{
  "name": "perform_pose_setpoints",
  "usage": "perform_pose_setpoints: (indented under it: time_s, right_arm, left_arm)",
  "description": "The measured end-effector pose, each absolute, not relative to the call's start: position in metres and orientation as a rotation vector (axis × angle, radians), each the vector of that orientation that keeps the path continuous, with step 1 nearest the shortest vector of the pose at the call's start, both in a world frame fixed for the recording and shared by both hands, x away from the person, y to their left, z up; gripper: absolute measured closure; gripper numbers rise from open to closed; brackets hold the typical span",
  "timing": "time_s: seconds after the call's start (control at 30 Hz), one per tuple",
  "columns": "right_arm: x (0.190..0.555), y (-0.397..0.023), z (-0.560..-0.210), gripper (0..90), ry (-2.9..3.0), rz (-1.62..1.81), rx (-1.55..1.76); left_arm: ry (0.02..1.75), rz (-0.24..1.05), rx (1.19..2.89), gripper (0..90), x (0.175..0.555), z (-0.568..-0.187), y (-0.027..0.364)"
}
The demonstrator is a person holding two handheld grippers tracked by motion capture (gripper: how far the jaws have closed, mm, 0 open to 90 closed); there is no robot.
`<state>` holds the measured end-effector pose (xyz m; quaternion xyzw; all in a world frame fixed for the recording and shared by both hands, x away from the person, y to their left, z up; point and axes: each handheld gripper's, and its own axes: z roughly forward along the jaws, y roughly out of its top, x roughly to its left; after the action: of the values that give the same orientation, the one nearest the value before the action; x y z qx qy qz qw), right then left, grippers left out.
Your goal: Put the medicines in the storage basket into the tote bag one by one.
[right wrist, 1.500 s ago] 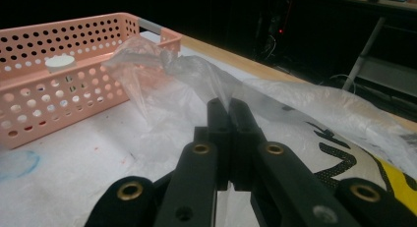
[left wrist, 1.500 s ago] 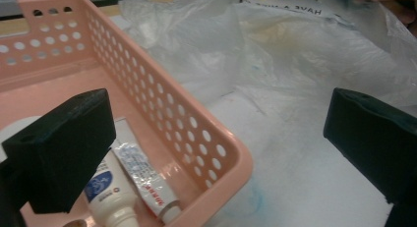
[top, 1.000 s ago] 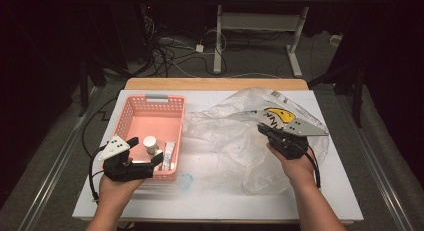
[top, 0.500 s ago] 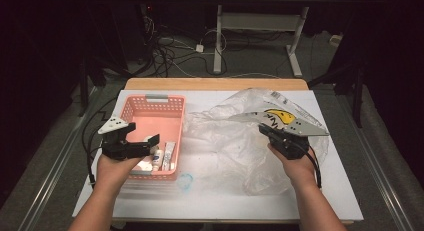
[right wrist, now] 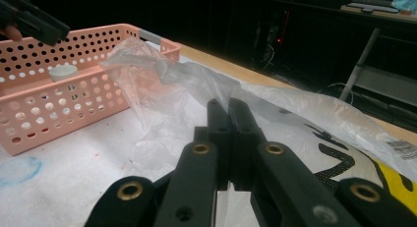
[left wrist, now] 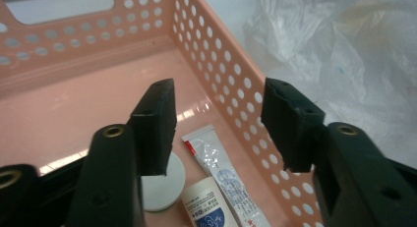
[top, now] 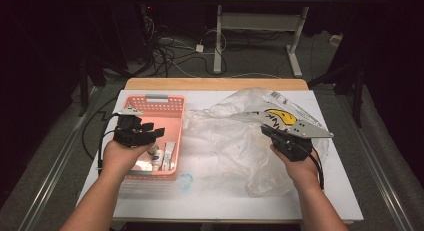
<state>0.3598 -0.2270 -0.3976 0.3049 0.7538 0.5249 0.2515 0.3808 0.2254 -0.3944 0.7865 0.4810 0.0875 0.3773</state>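
Observation:
My left gripper (top: pixel 154 133) hovers over the left side of the pink perforated basket (top: pixel 172 102). Its jaws have just been closing, and they stand apart with nothing between them (left wrist: pixel 219 114). Below them on the basket floor lie a white round cap (left wrist: pixel 162 187), a white tube (left wrist: pixel 219 165) and a small blue-labelled bottle (left wrist: pixel 205 210). My right gripper (top: pixel 269 132) is shut on the edge of a clear plastic bag (top: pixel 235 136) with a yellow smiley print (top: pixel 281 117). The film rises from its closed tips (right wrist: pixel 227 105).
The basket (right wrist: pixel 59 109) stands on the white table cover (top: pixel 220 196), left of the crumpled bag (right wrist: pixel 162 84). A blue smudge (top: pixel 186 181) marks the cover near the basket's front corner. Cables and desk legs lie on the dark floor beyond the table.
My left gripper has moved from the basket's near end farther away from the person, over the basket, and its jaws have narrowed. The right gripper and the bag have stayed put.

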Motion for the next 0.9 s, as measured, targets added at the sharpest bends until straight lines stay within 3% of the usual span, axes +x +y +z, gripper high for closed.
perform_pose_setpoints:
  time_s: [0.27, 0.43, 0.6, 0.83, 0.9]
  right_arm:
    - [0.36, -0.229, -0.398, 90.0, 2.049, 1.435, 0.836]
    - [0.359, -0.23, -0.397, 90.0, 2.047, 1.435, 0.838]
    - [0.359, -0.231, -0.398, 90.0, 2.049, 1.437, 0.839]
    - [0.359, -0.23, -0.398, 90.0, 2.047, 1.436, 0.837]
    - [0.358, -0.23, -0.398, 90.0, 2.047, 1.438, 0.839]
  left_arm:
    - [1.292, 0.076, 2.131, 72.0, 0.396, -0.41, 0.213]
    - [1.325, 0.073, 2.289, 87.1, 0.401, -0.421, 0.197]
    - [1.354, 0.061, 2.336, 86.6, 0.406, -0.424, 0.191]
    - [1.386, -0.015, 2.356, 55.1, 0.413, -0.43, 0.185]
    - [1.407, -0.023, 2.379, 53.4, 0.415, -0.432, 0.182]
